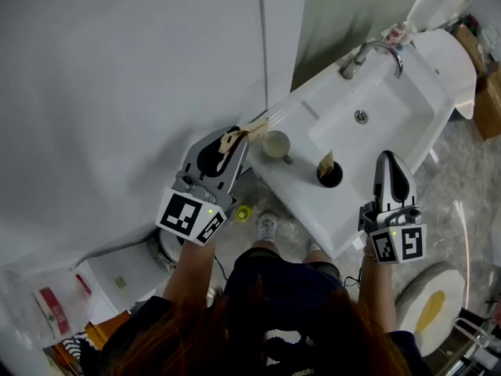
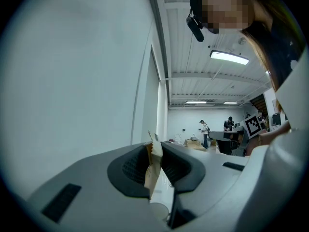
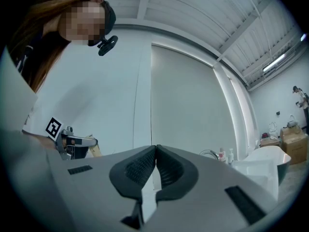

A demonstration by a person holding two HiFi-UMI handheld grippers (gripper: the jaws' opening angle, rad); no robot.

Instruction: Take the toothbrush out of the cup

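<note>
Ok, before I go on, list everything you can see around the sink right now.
sink: one, white, centre right
faucet: one, silver, on the sink's back edge
pale cup: one, cream, on the sink's left rim
dark cup: one, black, on the sink's front rim, with a tan item in it that is too small to identify
toothbrush: one, tan, out of both cups, clamped in the left jaws
cardboard box: one, brown, far right edge
left gripper: grey, shut on the toothbrush, left of the sink
right gripper: grey, shut, empty, over the sink's front right
</note>
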